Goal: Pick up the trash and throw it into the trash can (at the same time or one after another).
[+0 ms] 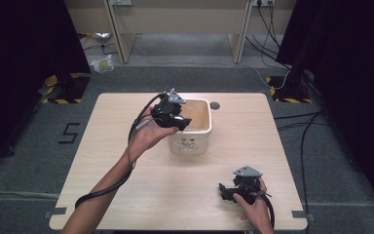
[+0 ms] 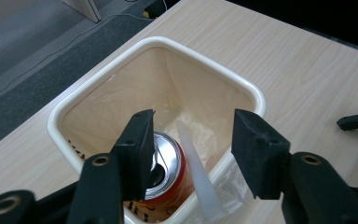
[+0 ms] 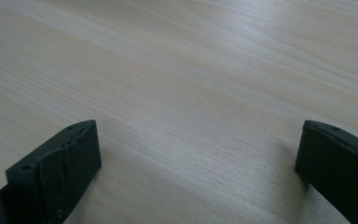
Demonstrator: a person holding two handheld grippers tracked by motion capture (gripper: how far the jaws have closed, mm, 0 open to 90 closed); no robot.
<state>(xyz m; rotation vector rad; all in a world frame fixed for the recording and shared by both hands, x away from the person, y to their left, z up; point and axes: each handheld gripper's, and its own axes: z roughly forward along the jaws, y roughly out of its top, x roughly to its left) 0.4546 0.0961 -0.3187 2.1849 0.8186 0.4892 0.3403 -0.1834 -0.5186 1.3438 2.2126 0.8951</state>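
Left gripper [image 1: 177,117]: held in the person's left hand [image 1: 146,136] over the near-left rim of the bin, jaws spread apart with nothing between them; seen also in the left gripper view [image 2: 193,140], looking down into the bin
Bin [image 1: 195,141]: cream, square with rounded corners, standing upright at the middle of the table, a small printed face on its near wall; rim clear in the left gripper view [image 2: 158,42]
Can [image 2: 168,172]: red with a silver top, opened, standing inside the bin at its near side, partly behind the gripper's left jaw
White strip [image 2: 198,177]: pale, tapering, leaning in the bin just beside the can; what it is, cannot tell
Liner [image 2: 200,133]: crumpled clear plastic at the bin's bottom
Table [image 1: 126,161]: light wood, bare apart from the bin
Right gripper [image 1: 229,192]: held in the right hand [image 1: 255,207] low at the table's near-right part, well apart from the bin, jaws wide apart and empty; right gripper view [image 3: 198,158] has bare wood between them
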